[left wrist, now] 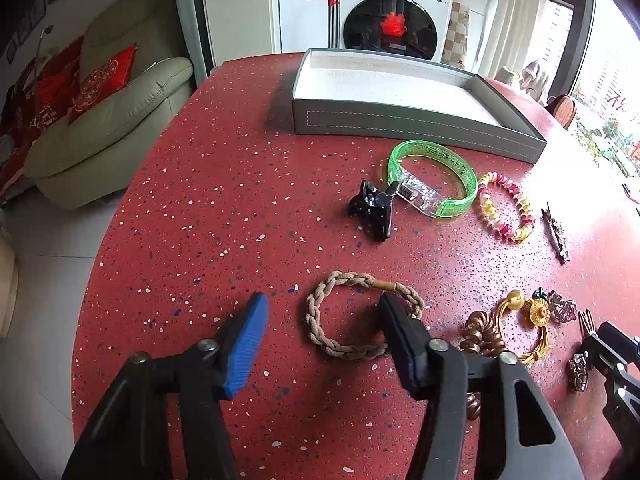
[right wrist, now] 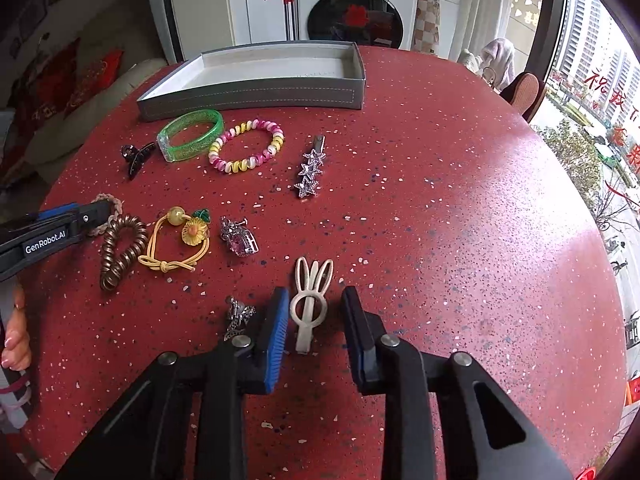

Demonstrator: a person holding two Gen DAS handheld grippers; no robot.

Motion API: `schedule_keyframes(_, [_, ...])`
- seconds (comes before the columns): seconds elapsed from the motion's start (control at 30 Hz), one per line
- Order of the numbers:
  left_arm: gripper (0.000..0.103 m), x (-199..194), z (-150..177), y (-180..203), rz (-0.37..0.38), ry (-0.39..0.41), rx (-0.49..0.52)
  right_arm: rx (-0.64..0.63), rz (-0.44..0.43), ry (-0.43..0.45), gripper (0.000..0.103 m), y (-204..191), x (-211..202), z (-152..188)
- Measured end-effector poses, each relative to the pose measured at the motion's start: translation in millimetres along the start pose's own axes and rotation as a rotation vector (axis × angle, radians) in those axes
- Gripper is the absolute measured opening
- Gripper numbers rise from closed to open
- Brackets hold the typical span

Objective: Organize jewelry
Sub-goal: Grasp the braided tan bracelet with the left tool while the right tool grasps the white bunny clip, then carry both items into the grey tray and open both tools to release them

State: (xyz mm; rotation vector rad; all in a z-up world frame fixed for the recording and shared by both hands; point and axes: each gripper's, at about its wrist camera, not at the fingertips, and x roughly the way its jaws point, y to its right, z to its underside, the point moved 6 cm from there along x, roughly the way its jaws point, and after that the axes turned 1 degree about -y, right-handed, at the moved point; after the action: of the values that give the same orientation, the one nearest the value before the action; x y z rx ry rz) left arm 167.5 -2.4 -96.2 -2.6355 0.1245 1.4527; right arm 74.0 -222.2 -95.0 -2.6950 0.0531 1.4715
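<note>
Straddling, left tool (left wrist: 322,312): unclenched, one finger inside braided bracelet (left wrist: 320,320), other outside.
Right tool (right wrist: 316,304): unclenched around bunny clip (right wrist: 310,304), pads apart from it.

Lettering around the red table (right wrist: 440,208)

On the black arm of the left gripper (right wrist: 102,210), at the table's left edge, a white label reads "GenRobot.AI". Beyond the table's far side, the white washing machine (right wrist: 356,4) carries a small brand line on its top panel, too small to make out. Past the table's right edge, red Chinese characters (right wrist: 608,96) stand on the window pane, partly cut off.
</note>
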Motion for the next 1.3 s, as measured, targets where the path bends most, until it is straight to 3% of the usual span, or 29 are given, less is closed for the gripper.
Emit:
schedule_keyframes(0.03, [0.043, -1.2, -0.5, 2.8, 0.001, 0.007, 0.017, 0.008, -0.008, -0.001, 0.021, 1.1, -0.6, 0.1])
schedule_keyframes(0.1, [0.025, -1.5, -1.7, 6.8, 0.007, 0.009, 0.043, 0.028, -0.030, 0.002, 0.021, 4.3, -0.9, -1.1])
schedule_keyframes(0.27, [0.025, -7.1, -3.5, 5.0, 0.116, -0.007, -0.008, 0.103, -0.114, 0.024, 0.021, 17.6, -8.3, -8.4])
schedule_keyframes(0.5, [0.025, -34.1, -23.8, 2.4, 0.186, 0.035, -0.039, 0.147, -0.207, 0.063, 0.021, 25.4, -24.0, -44.2])
schedule_keyframes(0.73, [0.025, -56.6, -75.7, 4.0, 0.237, 0.088, -0.036, 0.119, -0.280, 0.106, 0.021, 17.3, -32.9, -114.1])
schedule_keyframes(0.87, [0.025, -60.0, -119.2, 6.9, 0.222, 0.136, -0.012, 0.096, -0.292, 0.123, 0.021, 14.1, -30.0, -159.8])
schedule_keyframes(1.13, [0.025, -8.2, -202.6, 8.9, 0.210, 0.117, -0.031, 0.102, -0.294, 0.104, 0.021, 16.4, 9.2, -240.2])
schedule_keyframes(1.3, [0.025, 40.3, -233.8, 10.1, 0.155, 0.107, -0.025, 0.122, -0.280, 0.064, 0.021, 18.1, 52.8, -265.0])
